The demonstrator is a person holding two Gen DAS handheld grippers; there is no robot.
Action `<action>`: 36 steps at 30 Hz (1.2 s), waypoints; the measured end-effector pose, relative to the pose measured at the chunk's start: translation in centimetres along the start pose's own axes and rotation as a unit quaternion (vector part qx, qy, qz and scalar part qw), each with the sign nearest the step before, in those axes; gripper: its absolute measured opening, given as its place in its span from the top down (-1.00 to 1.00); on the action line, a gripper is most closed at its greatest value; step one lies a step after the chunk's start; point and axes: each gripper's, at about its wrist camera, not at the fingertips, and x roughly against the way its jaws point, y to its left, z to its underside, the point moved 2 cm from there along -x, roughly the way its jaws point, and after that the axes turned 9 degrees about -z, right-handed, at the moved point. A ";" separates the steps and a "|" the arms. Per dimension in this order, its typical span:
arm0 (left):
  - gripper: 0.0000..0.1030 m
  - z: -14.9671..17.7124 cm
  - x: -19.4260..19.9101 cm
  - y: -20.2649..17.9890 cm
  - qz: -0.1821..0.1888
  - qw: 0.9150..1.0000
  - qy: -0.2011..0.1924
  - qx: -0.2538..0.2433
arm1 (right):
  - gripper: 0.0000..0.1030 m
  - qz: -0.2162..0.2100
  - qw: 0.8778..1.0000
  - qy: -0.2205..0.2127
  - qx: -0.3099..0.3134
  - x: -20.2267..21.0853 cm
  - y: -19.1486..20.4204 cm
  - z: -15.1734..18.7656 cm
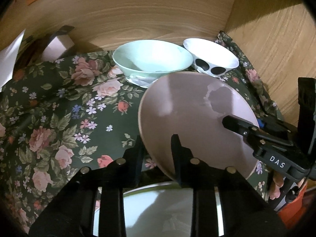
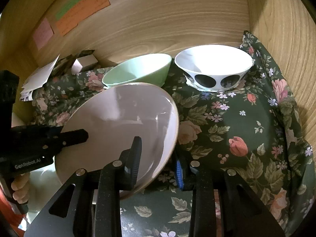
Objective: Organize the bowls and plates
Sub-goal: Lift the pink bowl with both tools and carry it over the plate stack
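A pale pink plate (image 1: pixel 189 116) (image 2: pixel 122 122) is lifted and tilted above the floral cloth, with a gripper on each side of it. My left gripper (image 1: pixel 157 148) straddles its left rim, one finger over the top face. My right gripper (image 2: pixel 158 158) straddles its right rim; it also shows in the left wrist view (image 1: pixel 235 123). My left gripper shows in the right wrist view (image 2: pixel 79 136). A mint green bowl (image 1: pixel 152 60) (image 2: pixel 138 70) and a white bowl with black dots (image 1: pixel 211 58) (image 2: pixel 214 67) stand behind. A whitish plate (image 1: pixel 158 211) lies under my left gripper.
A dark floral cloth (image 1: pixel 59 118) (image 2: pixel 246 128) covers the surface. Wooden walls (image 1: pixel 138 9) (image 2: pixel 167 19) close the back and right. A small box (image 1: pixel 57 45) and white papers (image 2: pixel 39 75) lie at the back left. Coloured notes (image 2: pixel 83 7) stick to the back wall.
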 end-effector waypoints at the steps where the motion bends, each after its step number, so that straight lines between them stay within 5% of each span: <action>1: 0.51 0.0 0.0 -0.1 -0.003 1.000 -0.001 0.000 | 0.48 0.001 1.000 -0.001 0.000 0.0 0.0 0.0; 18: 0.55 -0.1 3.2 -0.3 -0.006 0.999 -0.038 0.024 | 0.48 0.007 0.999 -0.030 0.008 2.4 1.3 -0.5; 36: 0.55 2.0 10.9 2.8 -0.025 0.992 -0.107 0.063 | 0.48 -0.017 0.996 -0.061 0.066 5.3 8.6 -0.5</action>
